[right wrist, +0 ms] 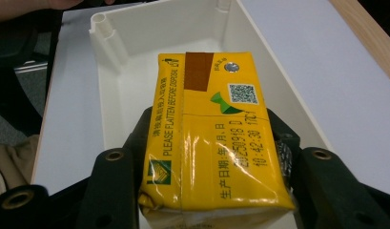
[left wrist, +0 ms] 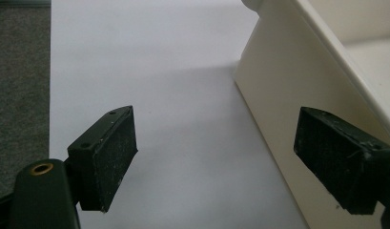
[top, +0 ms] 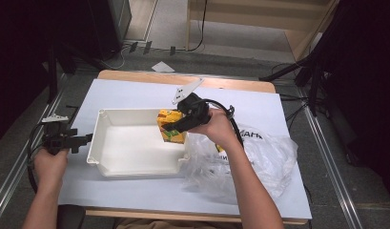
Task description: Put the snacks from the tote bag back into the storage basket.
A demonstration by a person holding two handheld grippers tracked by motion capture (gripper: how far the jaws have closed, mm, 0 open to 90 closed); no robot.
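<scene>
Forearms reach in from the near edge over the counter [top: 135,90], a wooden top under a smooth white sheet, with grey carpet and dark stands around it. On it sits a glossy, rectangular white plastic tub [top: 130,143], and beside that a crinkled clear plastic bag [top: 259,157]. Over the tub's right end, the right tongs [top: 176,126] grip a yellow drink carton [top: 169,125], a shiny printed brick. At the tub's left wall, the left tongs [top: 83,140] stand wide, holding nothing.
</scene>
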